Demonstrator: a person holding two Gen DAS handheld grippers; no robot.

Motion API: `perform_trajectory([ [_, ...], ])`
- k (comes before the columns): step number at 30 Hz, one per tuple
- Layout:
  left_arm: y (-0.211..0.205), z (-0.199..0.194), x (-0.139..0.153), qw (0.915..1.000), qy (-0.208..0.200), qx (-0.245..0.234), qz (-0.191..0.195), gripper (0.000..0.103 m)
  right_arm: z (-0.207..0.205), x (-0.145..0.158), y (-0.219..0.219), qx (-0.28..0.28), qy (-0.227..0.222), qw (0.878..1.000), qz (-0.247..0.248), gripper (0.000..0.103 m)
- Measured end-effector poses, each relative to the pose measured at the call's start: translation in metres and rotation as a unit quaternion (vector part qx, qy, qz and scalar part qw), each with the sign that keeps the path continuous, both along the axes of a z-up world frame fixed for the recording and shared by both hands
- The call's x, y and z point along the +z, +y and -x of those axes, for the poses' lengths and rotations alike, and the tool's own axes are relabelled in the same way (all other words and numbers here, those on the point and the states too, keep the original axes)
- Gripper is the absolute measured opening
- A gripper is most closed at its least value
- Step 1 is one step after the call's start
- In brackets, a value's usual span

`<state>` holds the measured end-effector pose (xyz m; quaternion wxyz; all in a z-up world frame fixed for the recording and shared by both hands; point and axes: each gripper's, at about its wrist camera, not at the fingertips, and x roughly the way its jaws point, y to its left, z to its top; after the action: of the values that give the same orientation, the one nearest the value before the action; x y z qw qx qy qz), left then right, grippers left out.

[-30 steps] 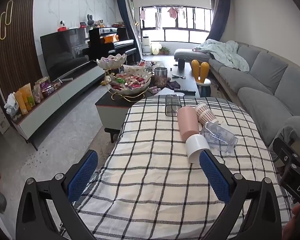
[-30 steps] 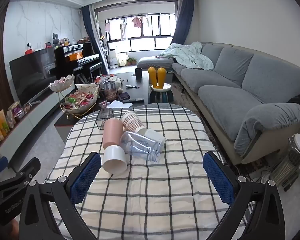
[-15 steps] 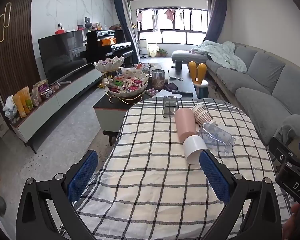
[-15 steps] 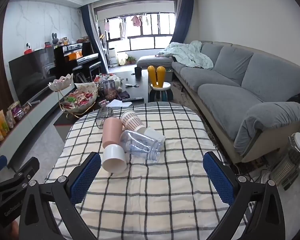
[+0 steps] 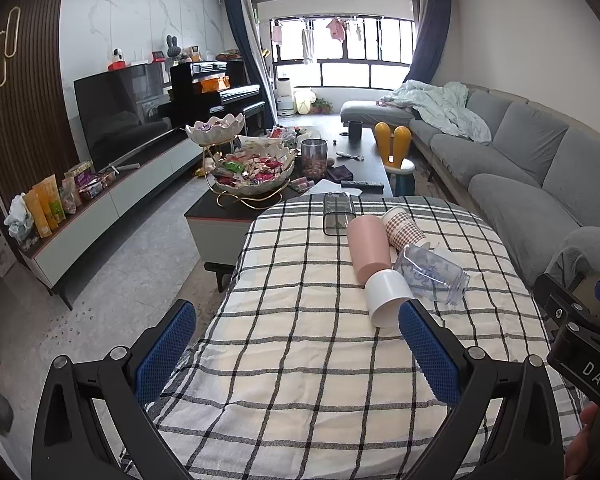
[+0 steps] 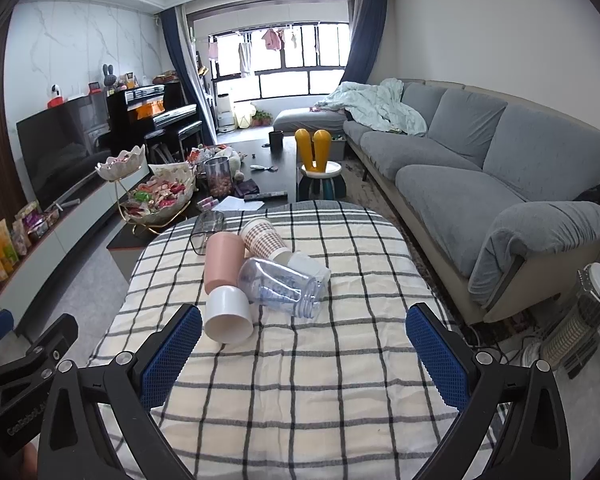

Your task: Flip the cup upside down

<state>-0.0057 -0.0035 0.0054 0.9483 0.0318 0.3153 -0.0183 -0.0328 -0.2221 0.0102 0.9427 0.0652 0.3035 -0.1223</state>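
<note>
Right wrist: white cup (image 6: 229, 317) lies tipped just beyond the spread, empty right claw (image 6: 304, 354).

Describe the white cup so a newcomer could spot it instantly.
On the checked tablecloth, find the cluster of cups lying on their sides. The white cup is nearest the camera, at the pink cup's near end, its open mouth facing us; it is the only plain white one.

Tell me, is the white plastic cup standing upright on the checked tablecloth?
No. The white plastic cup lies on its side on the checked tablecloth, its open mouth facing the camera.
</note>
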Motion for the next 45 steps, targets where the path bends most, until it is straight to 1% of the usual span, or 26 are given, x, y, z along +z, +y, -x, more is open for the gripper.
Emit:
perform_trajectory([
  [8, 0.0001, 0.0003, 0.0005, 1.0000, 0.002, -0.003, 0.001, 0.103, 0.0004, 0.0007, -0.0003, 0.000, 0.001, 1.000, 0.000, 0.102],
  [10, 0.0001, 0.0007, 0.0007, 1.0000, 0.002, -0.004, 0.000, 0.103, 0.0006, -0.0059, -0.0015, 0.000, 0.001, 1.000, -0.001, 0.102],
  [19, -0.0008, 0.0003, -0.0002, 1.0000, 0.003, -0.004, 0.001, 0.103, 0.0001, -0.0009, -0.0002, 0.000, 0.002, 1.000, -0.001, 0.102],
  [23, 0.0012, 0.0022, 0.0016, 1.0000, 0.003, -0.006, 0.003, 0.103, -0.0003, -0.0042, -0.0004, 0.000, 0.002, 1.000, -0.001, 0.102],
  [45, 0.0021, 0.0032, 0.0018, 1.0000, 0.004, -0.005, 0.007, 0.103, -0.0004, -0.0025, -0.0004, 0.000, 0.004, 1.000, -0.002, 0.102],
])
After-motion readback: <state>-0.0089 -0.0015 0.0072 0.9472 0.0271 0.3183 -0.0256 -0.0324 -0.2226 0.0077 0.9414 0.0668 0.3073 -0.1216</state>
